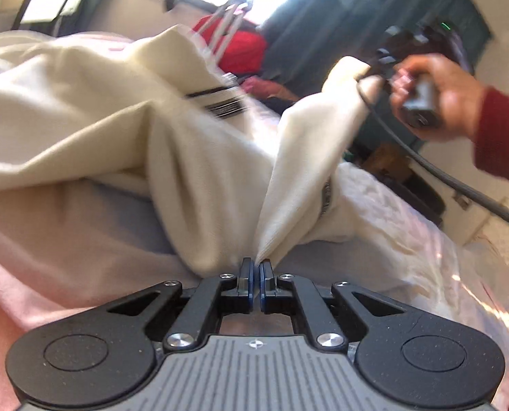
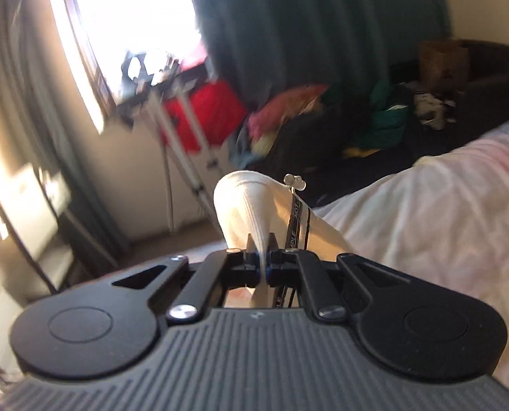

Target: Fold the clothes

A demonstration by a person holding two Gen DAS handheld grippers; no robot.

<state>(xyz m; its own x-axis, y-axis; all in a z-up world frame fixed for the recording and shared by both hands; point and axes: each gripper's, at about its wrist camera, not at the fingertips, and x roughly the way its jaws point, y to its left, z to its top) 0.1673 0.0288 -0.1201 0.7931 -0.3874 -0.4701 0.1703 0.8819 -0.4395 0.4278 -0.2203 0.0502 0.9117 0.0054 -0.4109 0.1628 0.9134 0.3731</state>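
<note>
The cream garment (image 1: 124,113) sprawls across the bed (image 1: 408,226), centre-left of the frame. The left claw (image 1: 256,275) is clenched on a pleated edge at bottom centre; the right claw (image 2: 259,257) pinches a ribbed hem beside a zip pull (image 2: 293,181). It looks soft, light and droopy, best held at hems and corners.

Support: a bed (image 1: 408,226), seen from both wrist views.
Cover: pale bedding with a soft pink and lilac tint, lightly rumpled, sunlit at the right edge.
Lying on it: a cream garment (image 1: 93,113) with a dark striped trim band, spread in loose folds across the bedding.
Near corner: a pink blanket (image 1: 11,274) lies under the garment's lower edge.
</note>
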